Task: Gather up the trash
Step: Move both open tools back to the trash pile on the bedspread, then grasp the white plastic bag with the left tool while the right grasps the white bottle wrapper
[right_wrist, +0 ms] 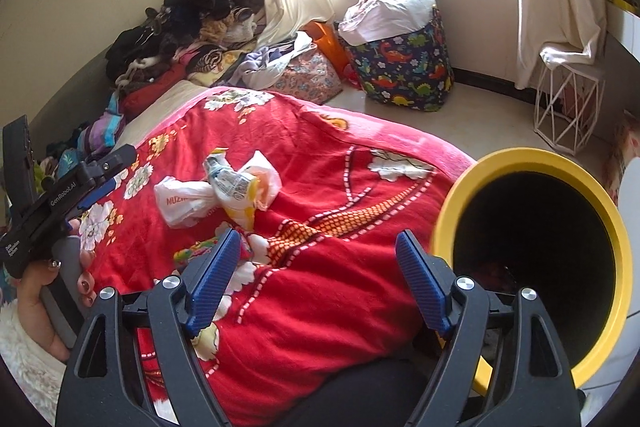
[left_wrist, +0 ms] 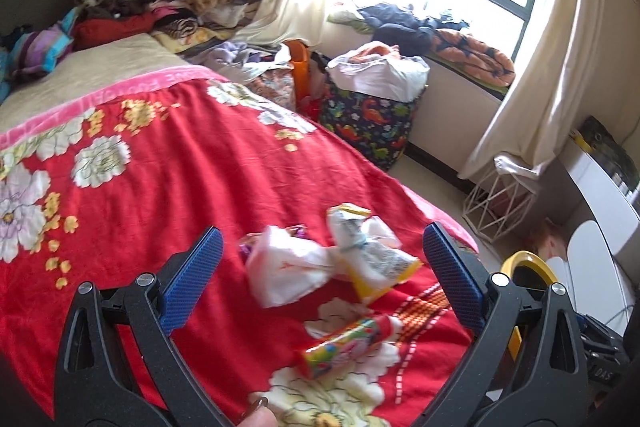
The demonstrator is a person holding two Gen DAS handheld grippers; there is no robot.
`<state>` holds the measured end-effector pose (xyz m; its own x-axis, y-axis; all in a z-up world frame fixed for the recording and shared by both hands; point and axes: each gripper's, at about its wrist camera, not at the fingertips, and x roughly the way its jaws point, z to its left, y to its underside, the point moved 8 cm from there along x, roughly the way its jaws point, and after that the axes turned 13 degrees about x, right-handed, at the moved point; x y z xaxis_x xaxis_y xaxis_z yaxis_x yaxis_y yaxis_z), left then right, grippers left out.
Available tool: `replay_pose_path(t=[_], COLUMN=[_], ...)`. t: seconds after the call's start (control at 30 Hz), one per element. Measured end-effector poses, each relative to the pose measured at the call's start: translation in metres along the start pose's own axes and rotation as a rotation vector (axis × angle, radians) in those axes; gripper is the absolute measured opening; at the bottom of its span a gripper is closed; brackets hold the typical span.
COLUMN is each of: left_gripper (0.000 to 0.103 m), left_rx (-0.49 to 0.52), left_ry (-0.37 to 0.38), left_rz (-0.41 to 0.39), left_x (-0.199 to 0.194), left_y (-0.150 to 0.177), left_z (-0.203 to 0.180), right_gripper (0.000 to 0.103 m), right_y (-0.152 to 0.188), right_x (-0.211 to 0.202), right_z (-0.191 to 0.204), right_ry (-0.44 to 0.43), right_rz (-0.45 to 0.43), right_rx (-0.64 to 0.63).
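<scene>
On the red floral blanket [left_wrist: 160, 187] near the foot of the bed lie the pieces of trash: a knotted white plastic bag [left_wrist: 286, 273], a crumpled yellow-edged wrapper [left_wrist: 370, 255] touching it, and a colourful candy tube [left_wrist: 344, 349] nearer the camera. The left gripper [left_wrist: 322, 279] hovers over them with its jaws spread wide and nothing between the pads; the right gripper [right_wrist: 318, 281] is likewise wide and empty, pointing at bare blanket between the trash and the yellow-rimmed bin [right_wrist: 532, 259], which stands just beside the bed's edge. The likeliest trouble, as I judge it, is the soft blanket: jaws closing low could pinch a fold of cloth along with the bag and drag the bedding. The bag and wrapper overlap, so a grab on one may lift the other partway and drop it on the floor short of the bin. The tube looks round and smooth and could roll or squirt out of a careless pinch. The left-wrist view is blurred, so a hasty closing may simply miss.
</scene>
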<state>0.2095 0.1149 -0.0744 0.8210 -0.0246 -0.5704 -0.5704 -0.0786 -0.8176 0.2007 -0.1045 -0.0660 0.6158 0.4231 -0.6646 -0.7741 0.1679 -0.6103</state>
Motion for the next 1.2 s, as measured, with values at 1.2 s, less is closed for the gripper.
replay_pose_path(t=[1.2], left_gripper=[0.055], left_rx=[-0.154], left_ry=[0.119], left_rz=[0.188], left_x=[0.073], left_y=[0.063], left_z=[0.031], right_gripper=[0.052], right_y=[-0.006], right_x=[0.141], right_z=[0.075], right_ry=[-0.097], right_rz=[0.168], right_rx=[-0.148])
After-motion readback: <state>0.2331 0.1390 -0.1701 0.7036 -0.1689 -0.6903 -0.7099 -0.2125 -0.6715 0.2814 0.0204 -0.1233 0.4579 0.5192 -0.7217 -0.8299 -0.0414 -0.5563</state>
